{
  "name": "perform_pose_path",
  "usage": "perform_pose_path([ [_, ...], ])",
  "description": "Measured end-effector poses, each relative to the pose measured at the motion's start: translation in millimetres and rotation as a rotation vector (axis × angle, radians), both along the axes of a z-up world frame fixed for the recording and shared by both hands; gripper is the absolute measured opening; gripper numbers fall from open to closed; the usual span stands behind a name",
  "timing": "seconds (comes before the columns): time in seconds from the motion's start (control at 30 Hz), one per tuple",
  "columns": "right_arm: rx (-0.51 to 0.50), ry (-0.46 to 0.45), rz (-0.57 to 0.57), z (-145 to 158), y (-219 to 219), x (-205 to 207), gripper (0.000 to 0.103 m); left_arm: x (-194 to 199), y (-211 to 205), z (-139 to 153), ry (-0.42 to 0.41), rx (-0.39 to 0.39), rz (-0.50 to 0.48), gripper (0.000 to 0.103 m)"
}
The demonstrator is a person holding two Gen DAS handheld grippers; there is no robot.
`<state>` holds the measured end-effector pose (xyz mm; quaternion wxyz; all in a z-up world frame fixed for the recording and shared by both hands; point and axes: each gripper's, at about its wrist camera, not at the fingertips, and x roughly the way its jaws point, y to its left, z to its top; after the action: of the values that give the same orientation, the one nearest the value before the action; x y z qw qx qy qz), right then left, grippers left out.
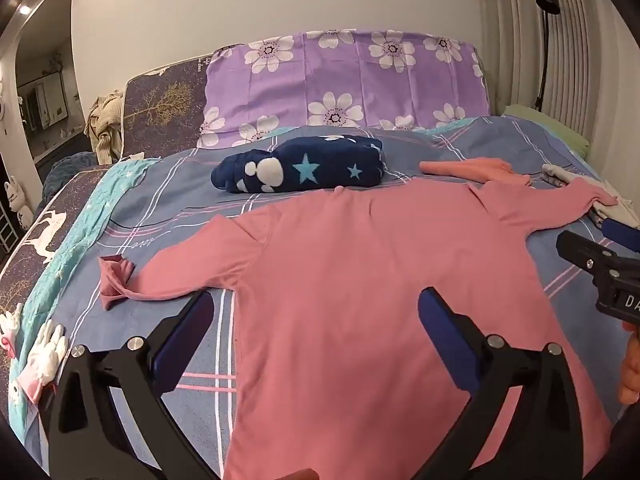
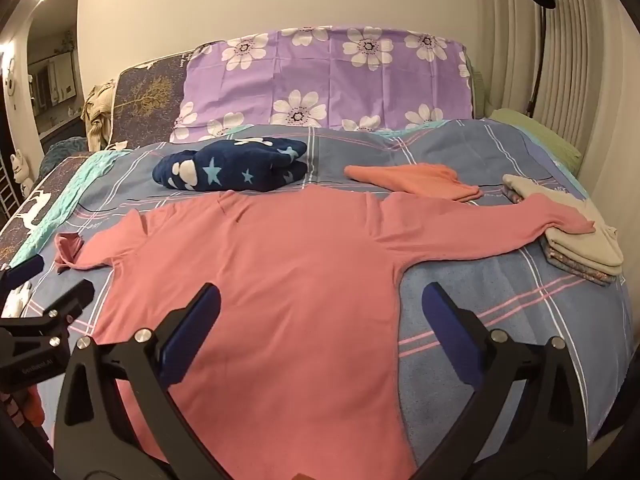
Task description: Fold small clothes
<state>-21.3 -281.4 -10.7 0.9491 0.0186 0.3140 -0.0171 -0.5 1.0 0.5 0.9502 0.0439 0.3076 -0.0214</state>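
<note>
A pink long-sleeved shirt point(image 1: 360, 280) lies flat on the bed, sleeves spread to both sides; it also shows in the right wrist view point(image 2: 260, 280). My left gripper point(image 1: 316, 316) is open and empty, hovering over the shirt's lower left edge. My right gripper point(image 2: 320, 308) is open and empty, over the shirt's lower right edge. The right gripper shows at the right edge of the left view point(image 1: 600, 264); the left gripper shows at the left edge of the right view point(image 2: 48, 308). The right sleeve end rests on a stack of folded clothes point(image 2: 580, 240).
A folded navy star-print garment point(image 2: 232, 168) and a folded orange garment point(image 2: 416, 180) lie beyond the shirt on the plaid bedspread point(image 2: 500, 308). A purple flowered pillow point(image 2: 328, 80) stands at the headboard. A black lamp point(image 2: 540, 20) stands at the right wall.
</note>
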Motion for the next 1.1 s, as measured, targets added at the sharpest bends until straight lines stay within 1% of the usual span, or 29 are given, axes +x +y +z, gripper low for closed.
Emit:
perform_pose_path([
  [0.07,0.003,0.006,0.013,-1.1,-0.1,0.1,0.101,-2.0,1.7,1.3,-0.007,-0.017,-0.002,0.102],
  [0.13,0.009,0.004,0.009,-2.0,-0.9,-0.7,0.101,-1.2,0.6,-1.0,-0.002,-0.008,0.001,0.102],
  [0.17,0.009,0.003,0.008,-2.6,-1.1,-0.9,0.101,-7.5,1.3,-2.6,-0.019,0.001,-0.003,0.102],
  [0.2,0.010,0.002,0.006,-3.2,-1.3,-1.0,0.101,-6.6,-1.4,-2.7,-0.004,0.012,0.001,0.102],
  [0.23,0.014,0.003,0.005,0.5,-2.7,-3.2,0.101,-5.4,-11.8,-3.4,0.005,0.040,0.004,0.102],
  [0.3,0.019,0.007,0.002,1.7,-3.6,-3.3,0.101,-7.5,-10.3,-3.5,0.016,0.015,0.010,0.102],
  [0.33,0.021,0.011,0.000,1.5,-3.5,-2.4,0.101,-2.3,-2.0,-2.3,0.031,-0.006,0.008,0.102],
  [0.43,0.035,0.017,-0.001,2.4,-5.0,-0.3,0.101,-2.2,-2.9,-4.1,0.043,0.001,0.005,0.102],
  [0.47,0.039,0.012,0.003,-3.7,-7.0,-4.7,0.101,-0.8,-2.9,-4.6,0.050,0.003,-0.004,0.102],
  [0.57,0.042,0.013,0.005,-5.7,-5.6,-5.1,0.101,1.3,-5.6,-8.5,0.084,0.006,-0.047,0.102],
  [0.67,0.042,0.013,0.004,-6.9,-5.0,-5.3,0.101,0.7,-3.5,-9.5,0.084,0.000,-0.035,0.102],
  [0.8,0.043,0.020,0.000,-8.6,-5.4,-5.2,0.101,1.8,-0.6,-13.3,0.099,-0.029,-0.033,0.102],
  [0.97,0.040,0.026,0.000,-10.9,-4.4,-4.7,0.101,1.6,1.5,-17.8,0.101,-0.028,-0.009,0.102],
  [1.1,0.039,0.027,0.000,-11.0,-4.3,-4.4,0.101,-1.7,2.4,-17.9,0.071,-0.006,0.008,0.102],
])
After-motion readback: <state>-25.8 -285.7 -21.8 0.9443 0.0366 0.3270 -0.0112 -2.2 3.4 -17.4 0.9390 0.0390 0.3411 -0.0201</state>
